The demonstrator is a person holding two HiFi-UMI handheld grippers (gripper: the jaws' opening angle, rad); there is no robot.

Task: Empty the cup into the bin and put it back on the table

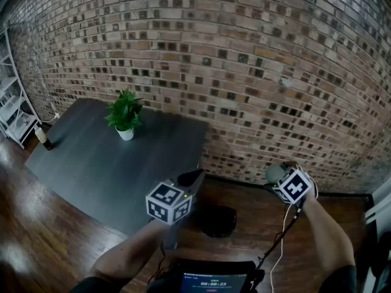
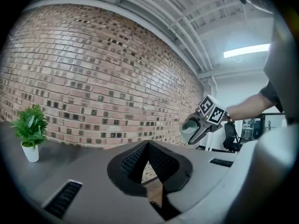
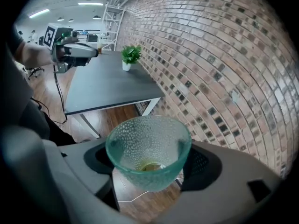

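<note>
A green-tinted dimpled glass cup (image 3: 148, 153) sits between the jaws of my right gripper (image 3: 149, 164), which is shut on it. The cup's mouth faces the camera, and a little yellowish residue lies at its bottom. In the head view the cup (image 1: 274, 173) hangs over the wooden floor near the brick wall, to the right of a black bin (image 1: 218, 220). My left gripper (image 1: 193, 176) hovers by the right end of the dark table (image 1: 110, 170), its jaws shut with nothing between them. From the left gripper view the cup (image 2: 189, 129) shows at the right.
On the table stand a small potted plant (image 1: 124, 116) and, at its far left corner, a bottle (image 1: 43, 137). White shelving (image 1: 12, 112) stands at the left wall. A tablet (image 1: 212, 281) and cables lie near my feet.
</note>
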